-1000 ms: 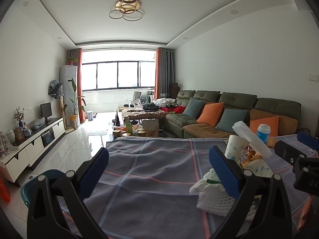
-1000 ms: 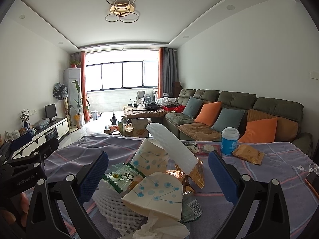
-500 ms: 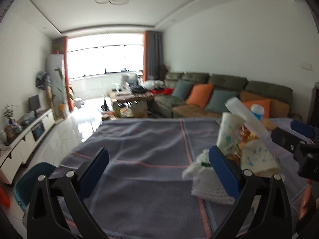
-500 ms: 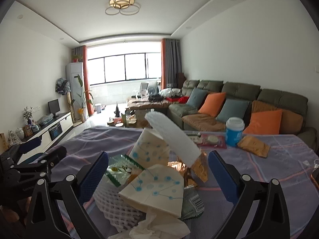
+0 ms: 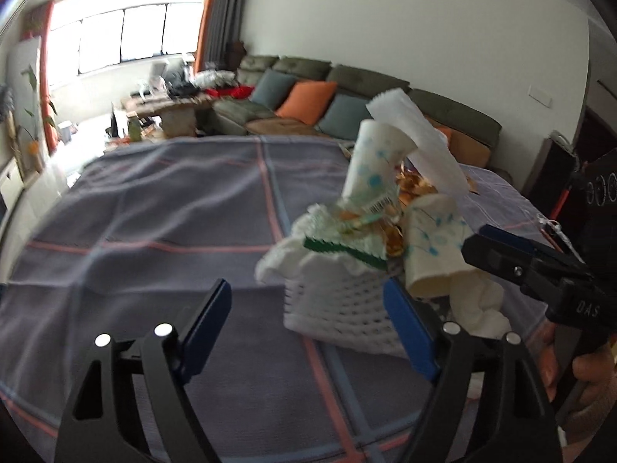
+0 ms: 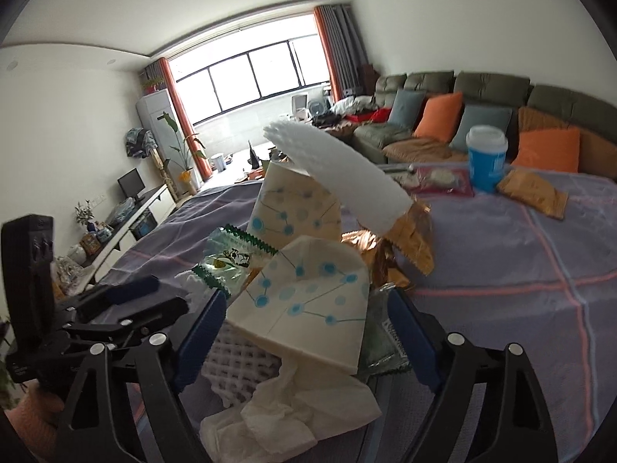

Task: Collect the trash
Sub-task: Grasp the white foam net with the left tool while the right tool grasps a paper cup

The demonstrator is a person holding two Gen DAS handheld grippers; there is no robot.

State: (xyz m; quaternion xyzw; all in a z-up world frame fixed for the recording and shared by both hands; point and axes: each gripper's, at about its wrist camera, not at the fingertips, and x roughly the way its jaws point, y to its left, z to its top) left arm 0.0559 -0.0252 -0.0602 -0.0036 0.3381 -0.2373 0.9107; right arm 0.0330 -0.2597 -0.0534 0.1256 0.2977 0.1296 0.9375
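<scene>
The trash pile [image 6: 308,301] sits on the checked tablecloth [image 6: 540,270], filling the lower centre of the right wrist view, and the coming move turns on this: the right gripper [image 6: 304,332] faces the heap head-on, while the left gripper [image 5: 308,324] comes at it from the side. In the right view the folded paper cup with blue dots [image 6: 308,308] and the white foam net [image 6: 239,362] lie between the two blue pads, with a crumpled tissue [image 6: 293,413] spilling toward the bottom edge; the jaws are closing around them, though I cannot tell that either pad presses on anything yet. In the left view the same foam net [image 5: 339,305] lies in the lower centre-right, partly between the pads and against the right-hand one; these jaws are closing too, with no firm contact visible. The pile's tallest piece, a white foam sheet [image 6: 339,173], leans up and back toward the upper centre. The right hand seems better placed. A blue cup [image 6: 486,158] and a brown packet [image 6: 532,193] stand well apart at the upper right.
</scene>
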